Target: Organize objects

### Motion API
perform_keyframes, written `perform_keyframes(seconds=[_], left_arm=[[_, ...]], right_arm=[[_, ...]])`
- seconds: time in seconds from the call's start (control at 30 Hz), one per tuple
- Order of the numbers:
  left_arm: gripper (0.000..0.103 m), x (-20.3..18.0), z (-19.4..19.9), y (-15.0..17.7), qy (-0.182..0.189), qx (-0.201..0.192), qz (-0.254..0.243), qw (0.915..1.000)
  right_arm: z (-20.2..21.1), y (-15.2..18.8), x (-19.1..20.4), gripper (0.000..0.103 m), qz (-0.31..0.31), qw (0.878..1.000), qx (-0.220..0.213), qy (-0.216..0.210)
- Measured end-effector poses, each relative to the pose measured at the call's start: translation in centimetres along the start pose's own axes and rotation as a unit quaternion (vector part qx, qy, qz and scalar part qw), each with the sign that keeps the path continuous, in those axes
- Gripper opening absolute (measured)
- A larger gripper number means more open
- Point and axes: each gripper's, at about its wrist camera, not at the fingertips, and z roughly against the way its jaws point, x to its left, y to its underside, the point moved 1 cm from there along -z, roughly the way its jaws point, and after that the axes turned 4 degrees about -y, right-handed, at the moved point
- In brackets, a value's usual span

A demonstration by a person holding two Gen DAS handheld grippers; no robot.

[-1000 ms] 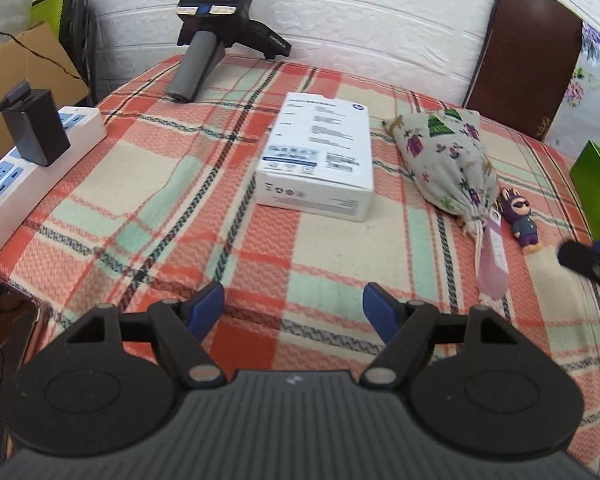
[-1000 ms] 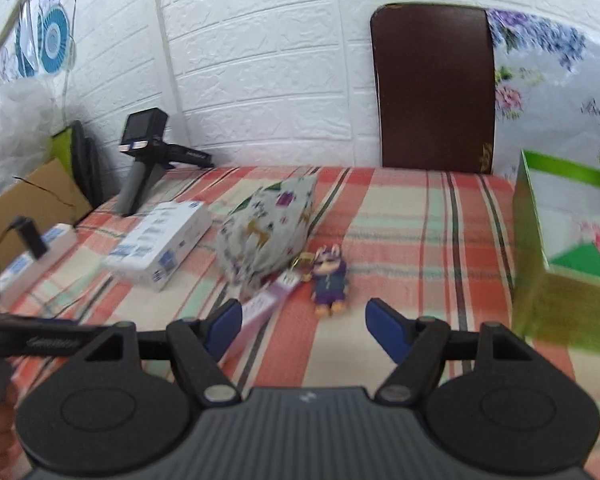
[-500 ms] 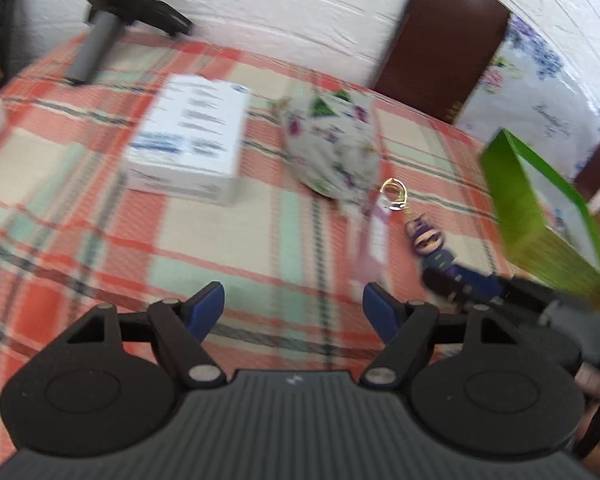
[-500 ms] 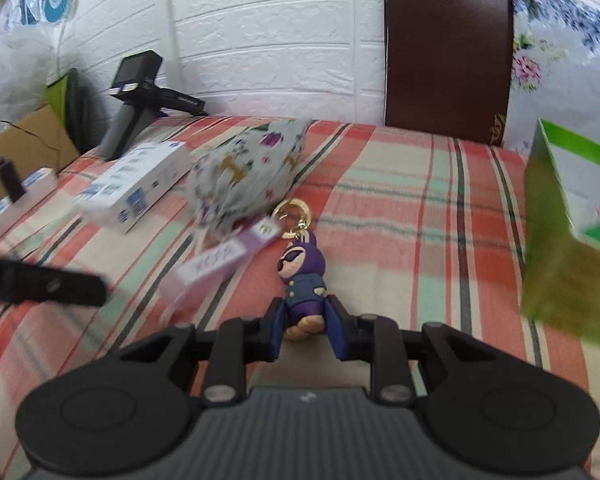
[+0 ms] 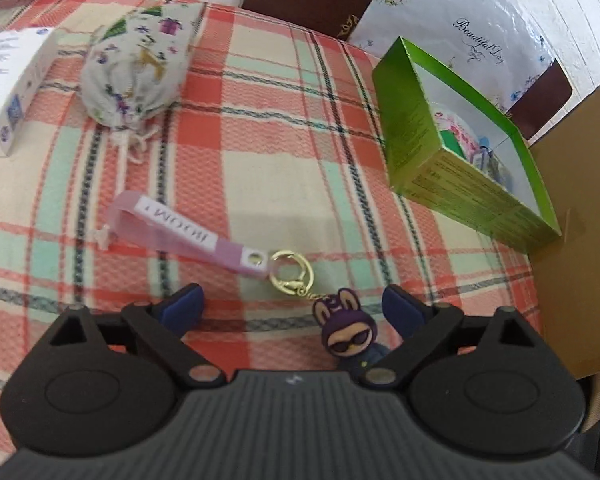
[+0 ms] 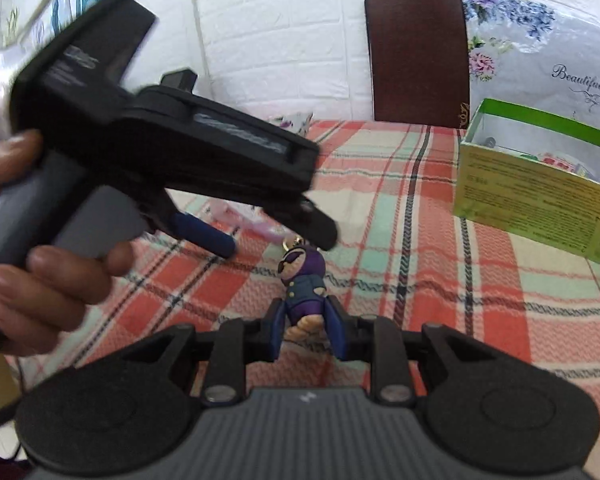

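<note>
A purple rabbit keychain figure (image 5: 350,338) lies on the plaid tablecloth (image 5: 268,120), joined by a gold ring (image 5: 290,274) to a pink strap (image 5: 180,230). My right gripper (image 6: 304,326) is shut on the figure (image 6: 302,280) at its legs. My left gripper (image 5: 292,308) is open and hovers over the figure's head; it shows in the right wrist view (image 6: 276,236) just above the figure. An open green box (image 5: 460,148) stands to the right.
A patterned drawstring pouch (image 5: 138,64) and a white carton (image 5: 10,84) lie at the far left. A brown chair back (image 6: 418,56) stands behind the table. A brown cardboard sheet (image 5: 576,240) lies beside the green box (image 6: 540,180).
My left gripper swung right from the white carton and came over the keychain. My right gripper moved in and closed on the figure's legs.
</note>
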Motion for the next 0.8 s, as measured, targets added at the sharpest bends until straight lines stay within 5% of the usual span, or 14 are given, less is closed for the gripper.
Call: perform_keyframes(seconds=[0.1, 0.17, 0.27, 0.47, 0.8], left_arm=[[0.069, -1.3, -0.2, 0.0, 0.010, 0.014, -0.008, 0.9998], [0.035, -2.2, -0.5, -0.2, 0.017, 0.027, -0.012, 0.9994], [0.035, -3.7, -0.2, -0.8, 0.014, 0.027, -0.020, 0.9993], [0.034, -9.2, 2.8, -4.1, 0.021, -0.038, -0.076, 0.9962], [0.033, -21.2, 4.3, -12.0, 0.049, -0.145, -0.190, 0.9698]], right_arm=[[1.3, -0.1, -0.4, 0.022, 0.001, 1.000, -0.028, -0.009], [1.8, -0.2, -0.5, 0.021, 0.005, 0.999, -0.040, -0.015], [2.4, -0.2, -1.0, 0.021, 0.008, 0.998, -0.059, -0.012], [4.8, -2.8, -3.2, 0.021, 0.018, 0.988, -0.149, 0.020], [7.6, -9.8, -9.6, 0.021, 0.042, 0.944, -0.298, 0.136]])
